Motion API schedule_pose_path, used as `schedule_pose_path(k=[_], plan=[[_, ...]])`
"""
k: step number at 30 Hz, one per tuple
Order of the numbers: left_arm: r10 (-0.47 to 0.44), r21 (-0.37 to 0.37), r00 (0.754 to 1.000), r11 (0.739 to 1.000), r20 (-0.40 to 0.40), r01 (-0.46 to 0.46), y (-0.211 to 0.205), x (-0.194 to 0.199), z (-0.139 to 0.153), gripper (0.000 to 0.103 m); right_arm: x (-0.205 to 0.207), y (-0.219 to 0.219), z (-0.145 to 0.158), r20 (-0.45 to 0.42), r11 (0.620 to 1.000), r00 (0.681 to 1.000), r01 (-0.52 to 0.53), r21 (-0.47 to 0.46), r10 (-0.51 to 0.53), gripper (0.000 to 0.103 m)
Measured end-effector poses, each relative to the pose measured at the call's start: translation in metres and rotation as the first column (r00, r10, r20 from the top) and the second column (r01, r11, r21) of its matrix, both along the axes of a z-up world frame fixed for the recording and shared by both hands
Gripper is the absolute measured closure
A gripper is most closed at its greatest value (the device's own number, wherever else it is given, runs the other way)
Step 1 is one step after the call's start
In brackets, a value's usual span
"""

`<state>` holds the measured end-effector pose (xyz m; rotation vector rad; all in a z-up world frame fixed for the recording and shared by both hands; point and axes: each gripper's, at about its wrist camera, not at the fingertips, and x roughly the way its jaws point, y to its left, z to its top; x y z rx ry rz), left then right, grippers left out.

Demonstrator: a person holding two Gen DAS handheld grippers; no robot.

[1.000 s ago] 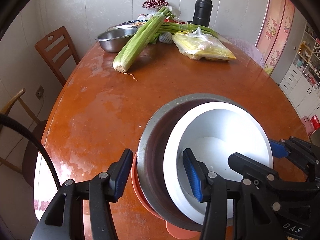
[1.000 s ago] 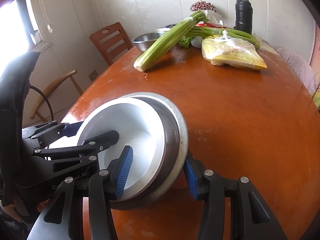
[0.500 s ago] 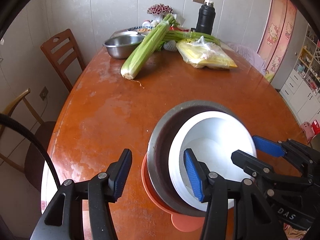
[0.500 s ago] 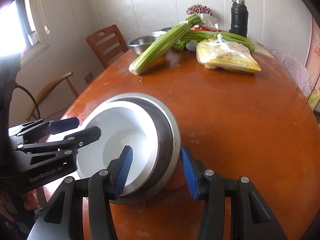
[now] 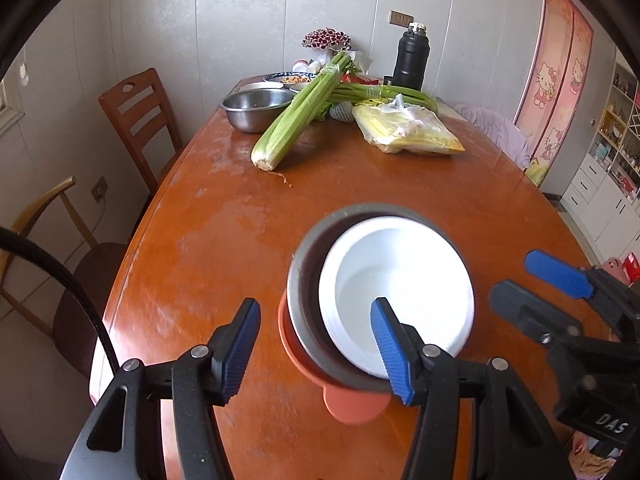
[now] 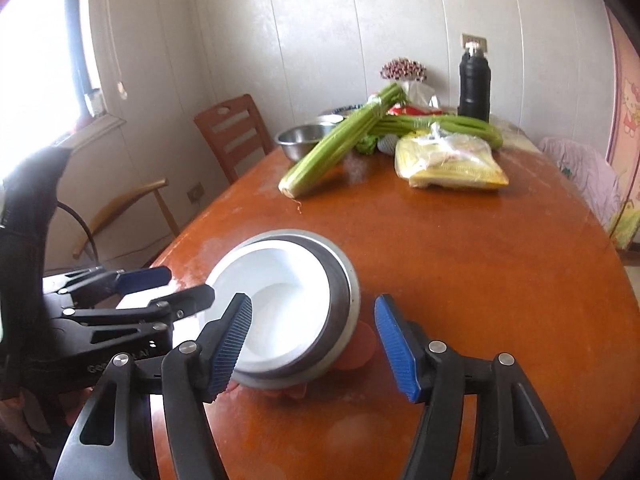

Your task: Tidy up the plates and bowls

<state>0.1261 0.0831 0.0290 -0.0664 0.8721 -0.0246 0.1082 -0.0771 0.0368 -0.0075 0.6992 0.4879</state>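
A: Left gripper [image 5: 316, 350]?
B: Jaws wide, holding nothing, low beside the bowl stack [image 5: 384, 304].
A: Right gripper [image 6: 312, 346]?
B: Spread too, empty, opposite side of the stack.
A: The stack?
B: White bowl [image 5: 400, 296] nested in steel bowl [image 5: 304, 304], on orange plate [image 5: 356, 404].

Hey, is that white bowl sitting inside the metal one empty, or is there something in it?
Empty. The white bowl shows a bare white bottom in both views, nested in the metal bowl.
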Motion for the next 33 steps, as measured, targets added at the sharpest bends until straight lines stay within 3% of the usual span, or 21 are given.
schedule_pose_path(k=[6, 10, 15, 19, 33], plan=[[0.014, 0.003, 1.000, 1.000, -0.006, -0.014, -0.013, -0.035, -0.013, 0.045, -0.035, -0.018, -0.002, 0.035, 1.000, 0.999, 0.020, -0.006, -0.020, 0.036], [0.015, -0.035, 1.000, 0.999, 0.004, -0.015, -0.018, -0.060, -0.020, 0.044, -0.053, -0.027, -0.015, 0.007, 0.999, 0.999, 0.037, -0.020, -0.037, 0.036], [-0.010, -0.031, 1.000, 0.999, -0.009, 0.009, -0.031, -0.082, -0.029, 0.042, -0.071, -0.036, -0.026, -0.005, 0.998, 0.999, 0.051, -0.037, -0.052, 0.032], [-0.005, 0.001, 1.000, 1.000, -0.011, 0.005, -0.040, -0.088, -0.033, 0.041, -0.080, -0.037, -0.031, 0.000, 0.997, 0.998, 0.067, -0.040, -0.067, 0.030], [-0.011, 0.002, 0.999, 1.000, -0.053, 0.011, -0.043, -0.088, -0.054, 0.040, -0.082, -0.044, -0.055, -0.065, 0.991, 0.991, 0.117, -0.060, -0.121, 0.029]])
